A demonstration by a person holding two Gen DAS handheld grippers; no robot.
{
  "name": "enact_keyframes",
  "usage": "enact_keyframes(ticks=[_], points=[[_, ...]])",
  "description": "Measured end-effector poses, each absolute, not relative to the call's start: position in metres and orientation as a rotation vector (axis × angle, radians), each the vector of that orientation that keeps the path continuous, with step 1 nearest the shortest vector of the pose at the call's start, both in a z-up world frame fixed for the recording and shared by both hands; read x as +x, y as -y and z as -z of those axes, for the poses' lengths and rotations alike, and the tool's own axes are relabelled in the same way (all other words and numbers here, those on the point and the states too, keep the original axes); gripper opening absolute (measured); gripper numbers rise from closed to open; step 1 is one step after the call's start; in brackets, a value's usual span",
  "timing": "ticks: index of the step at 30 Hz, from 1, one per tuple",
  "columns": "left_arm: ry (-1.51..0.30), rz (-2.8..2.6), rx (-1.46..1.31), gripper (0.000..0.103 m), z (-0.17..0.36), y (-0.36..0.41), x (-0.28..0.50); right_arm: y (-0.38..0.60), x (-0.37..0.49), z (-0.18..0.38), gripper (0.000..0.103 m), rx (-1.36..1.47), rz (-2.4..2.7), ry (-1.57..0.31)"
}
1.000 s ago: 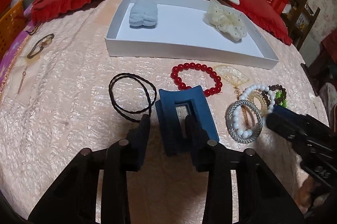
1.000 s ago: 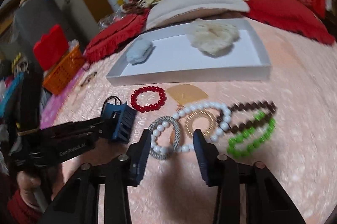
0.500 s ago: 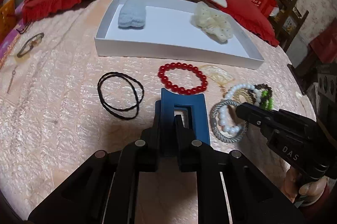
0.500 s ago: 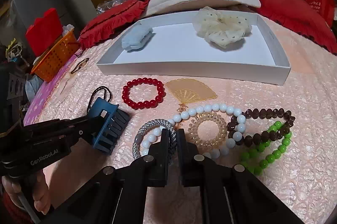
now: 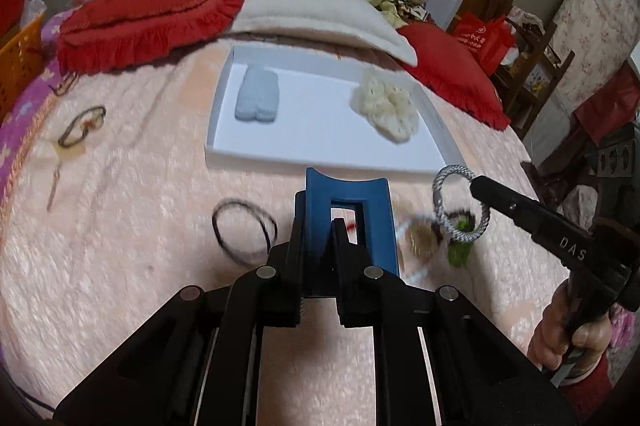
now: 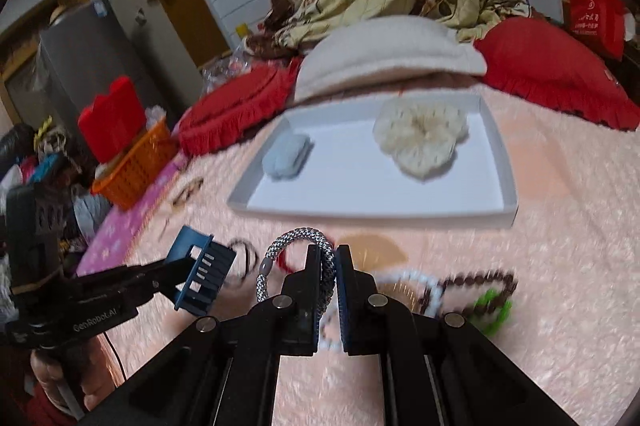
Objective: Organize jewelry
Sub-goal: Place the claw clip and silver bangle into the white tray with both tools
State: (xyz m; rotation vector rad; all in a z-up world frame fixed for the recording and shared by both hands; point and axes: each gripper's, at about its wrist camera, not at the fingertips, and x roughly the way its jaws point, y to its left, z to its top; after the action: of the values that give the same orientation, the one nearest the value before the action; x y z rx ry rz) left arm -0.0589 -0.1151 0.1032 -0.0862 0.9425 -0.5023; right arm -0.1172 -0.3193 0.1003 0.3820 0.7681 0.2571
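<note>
My left gripper point(image 5: 319, 226) is shut on a blue claw hair clip point(image 5: 362, 209), held clear above the pink bedspread; the same clip point(image 6: 200, 272) shows at the left of the right wrist view. My right gripper point(image 6: 329, 254) is shut on a grey-and-white braided bracelet point(image 6: 280, 250), lifted off the bed; that bracelet point(image 5: 452, 201) hangs from its tip in the left wrist view. Beyond both stands a white tray point(image 5: 320, 163) point(image 6: 372, 216) with a pale blue scrunchie point(image 5: 256, 99) and a cream scrunchie point(image 6: 420, 135) inside.
On the bedspread lie a black hair tie point(image 5: 244, 230), a gold fan charm point(image 6: 372, 252), white, brown and green bead bracelets point(image 6: 480, 290), and a hair clip point(image 5: 82, 125) at far left. Red cushions point(image 5: 140, 21) and a cream pillow point(image 6: 388, 53) line the back; an orange basket point(image 6: 136, 165) stands left.
Both grippers closed, the left on the blue clip and the right on the braided bracelet, then rose with them off the bedspread towards the tray.
</note>
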Motion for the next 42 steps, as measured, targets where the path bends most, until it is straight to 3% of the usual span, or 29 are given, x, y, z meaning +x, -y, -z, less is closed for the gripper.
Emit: enact_keyframes(ticks=[7, 21, 25, 27, 28, 32, 42], points=[[-0.945, 0.473, -0.048, 0.011, -0.112, 0.139, 0.012, 0.343, -0.045, -0.097, 0.007, 0.502, -0.212, -0.809], [-1.079, 0.375, 0.071, 0.011, -0.055, 0.200, 0.164, 0.331, 0.056, -0.037, 0.007, 0.553, -0.171, -0.942], [-1.078, 0.404, 0.010, 0.019, -0.055, 0.195, 0.171, 0.336, 0.065, -0.029, 0.007, 0.571, -0.164, -0.956], [-1.081, 0.423, -0.045, 0.031, -0.058, 0.188, 0.171, 0.336, 0.066, -0.027, 0.008, 0.563, -0.164, -0.961], [-1.076, 0.425, -0.060, 0.032, -0.061, 0.186, 0.171, 0.337, 0.066, -0.027, 0.012, 0.562, -0.166, -0.963], [-1.056, 0.426, -0.098, 0.033, -0.079, 0.174, 0.159, 0.339, 0.058, -0.035, 0.025, 0.581, -0.163, -0.941], [-0.922, 0.387, -0.020, 0.033, -0.134, 0.129, 0.072, 0.354, -0.014, -0.084, 0.027, 0.544, -0.177, -0.862]])
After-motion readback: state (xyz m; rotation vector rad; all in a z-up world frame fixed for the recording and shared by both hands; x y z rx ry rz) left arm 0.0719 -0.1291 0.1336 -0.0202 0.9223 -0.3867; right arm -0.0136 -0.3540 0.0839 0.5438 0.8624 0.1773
